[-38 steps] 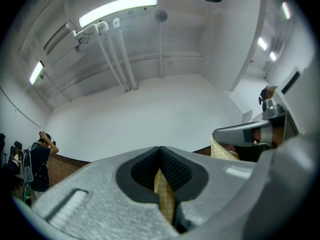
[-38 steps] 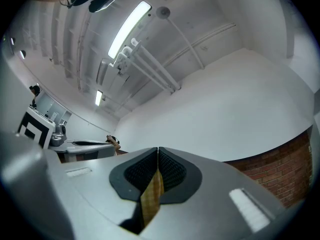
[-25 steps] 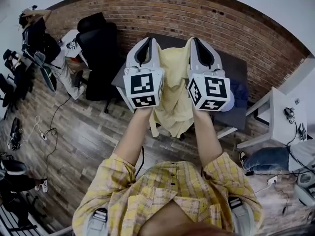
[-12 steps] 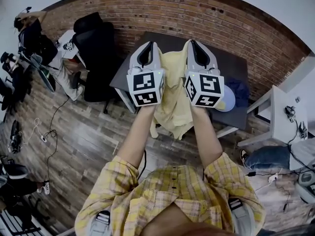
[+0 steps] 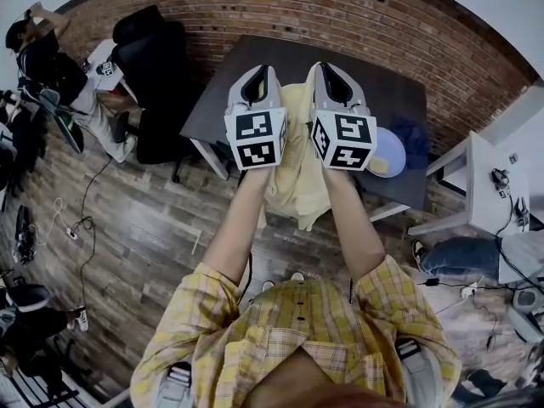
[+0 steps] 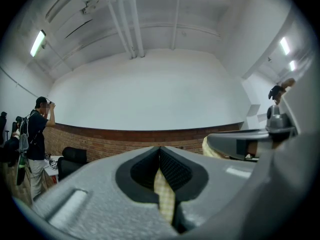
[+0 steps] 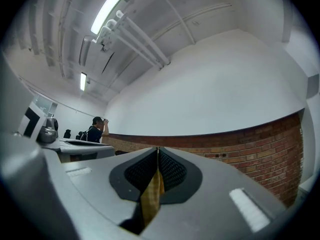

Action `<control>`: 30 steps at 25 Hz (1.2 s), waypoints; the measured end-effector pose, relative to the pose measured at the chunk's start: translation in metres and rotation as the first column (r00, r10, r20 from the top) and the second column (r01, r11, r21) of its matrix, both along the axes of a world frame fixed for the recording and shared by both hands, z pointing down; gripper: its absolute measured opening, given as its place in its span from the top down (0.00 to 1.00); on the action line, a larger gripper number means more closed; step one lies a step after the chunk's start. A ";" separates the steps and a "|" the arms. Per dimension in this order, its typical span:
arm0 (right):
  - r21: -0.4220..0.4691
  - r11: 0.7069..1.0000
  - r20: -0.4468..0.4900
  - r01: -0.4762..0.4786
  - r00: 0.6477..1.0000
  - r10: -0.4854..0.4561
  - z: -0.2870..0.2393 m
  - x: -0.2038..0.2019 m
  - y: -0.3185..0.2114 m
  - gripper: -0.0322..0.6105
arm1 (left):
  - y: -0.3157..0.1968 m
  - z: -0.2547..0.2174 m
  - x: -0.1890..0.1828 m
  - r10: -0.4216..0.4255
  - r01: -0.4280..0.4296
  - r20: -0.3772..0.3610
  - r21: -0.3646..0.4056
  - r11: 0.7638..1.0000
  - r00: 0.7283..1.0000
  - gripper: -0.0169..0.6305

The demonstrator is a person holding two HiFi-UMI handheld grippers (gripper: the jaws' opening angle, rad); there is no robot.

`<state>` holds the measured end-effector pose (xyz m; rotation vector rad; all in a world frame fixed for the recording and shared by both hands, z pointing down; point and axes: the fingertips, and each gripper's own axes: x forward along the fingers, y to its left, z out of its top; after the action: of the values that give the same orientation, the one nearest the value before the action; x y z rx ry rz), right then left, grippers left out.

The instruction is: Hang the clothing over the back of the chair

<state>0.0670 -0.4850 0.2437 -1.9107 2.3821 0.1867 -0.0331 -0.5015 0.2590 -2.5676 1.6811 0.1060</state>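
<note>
A pale yellow checked garment [image 5: 297, 177] hangs between my two grippers, which I hold up side by side above a dark table [image 5: 395, 109]. The left gripper [image 5: 257, 73] is shut on one upper edge of the cloth [image 6: 164, 194], and the right gripper [image 5: 328, 68] is shut on the other edge [image 7: 151, 196]. Both grippers point upward toward the ceiling and the brick wall. A black office chair [image 5: 157, 66] stands to the left of the table, apart from the garment. The garment's lower end dangles over the table's near edge.
A light blue plate [image 5: 387, 151] and a dark blue cloth [image 5: 415, 147] lie on the table's right part. A white side table [image 5: 480, 198] stands to the right. A person [image 5: 38, 53] stands at far left. Cables run across the wooden floor [image 5: 127, 245].
The two grippers have drawn closer together and moved a little forward over the table. The garment now hangs narrower and more bunched between them.
</note>
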 end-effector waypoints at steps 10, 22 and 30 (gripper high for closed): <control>-0.084 0.996 -0.013 -0.026 1.000 0.025 0.046 0.001 -0.025 0.93 | -0.021 0.039 0.003 -0.010 0.010 0.002 -0.054 0.998 1.000 0.97; -0.173 0.984 -0.017 -0.039 0.999 0.036 0.091 0.004 -0.038 0.93 | -0.032 0.073 0.014 -0.003 0.007 0.049 -0.097 0.995 0.999 0.97; -0.232 0.972 -0.015 -0.028 1.000 0.025 0.108 0.006 -0.049 0.92 | -0.041 0.082 0.026 0.026 -0.015 0.079 -0.137 0.990 0.997 0.97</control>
<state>0.0730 -0.5338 0.3513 -2.0420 2.4840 -0.0832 -0.0066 -0.5428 0.3413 -2.6466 1.6888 -0.1136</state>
